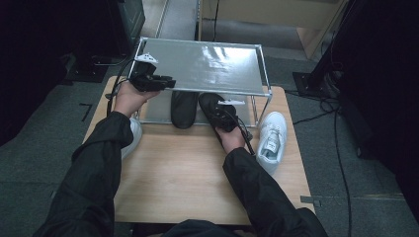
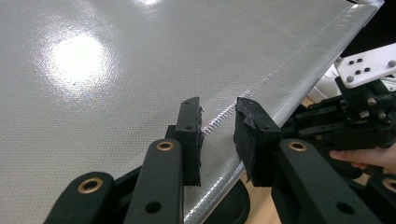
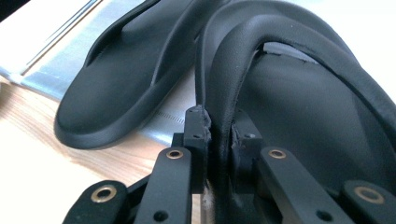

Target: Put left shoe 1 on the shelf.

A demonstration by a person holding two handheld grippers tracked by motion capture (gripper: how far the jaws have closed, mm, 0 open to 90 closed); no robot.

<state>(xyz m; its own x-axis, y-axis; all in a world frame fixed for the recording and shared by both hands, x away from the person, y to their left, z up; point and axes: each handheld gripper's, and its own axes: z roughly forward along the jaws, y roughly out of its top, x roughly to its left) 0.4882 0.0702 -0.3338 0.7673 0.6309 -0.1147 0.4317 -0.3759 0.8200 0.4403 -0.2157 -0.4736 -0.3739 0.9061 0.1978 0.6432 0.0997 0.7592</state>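
Note:
A two-tier shoe rack stands on the wooden table (image 1: 188, 173), and its silver top shelf (image 1: 207, 66) is bare. Two black slippers lie with their toes on the lower shelf (image 1: 153, 113). The left slipper (image 1: 184, 109) lies free. My right gripper (image 1: 225, 116) is shut on the strap of the right slipper (image 1: 212, 106); in the right gripper view the pads (image 3: 198, 128) pinch the strap (image 3: 224, 88), beside the free slipper (image 3: 126, 88). My left gripper (image 1: 168, 81) hovers at the top shelf's front left, its jaws (image 2: 217, 116) open over the shelf's seam with nothing between them.
A white sneaker (image 1: 272, 140) lies on the table right of the rack. Another white shoe (image 1: 132, 138) shows partly under the left forearm. Cables trail on the grey floor at the right. The near half of the table is bare wood.

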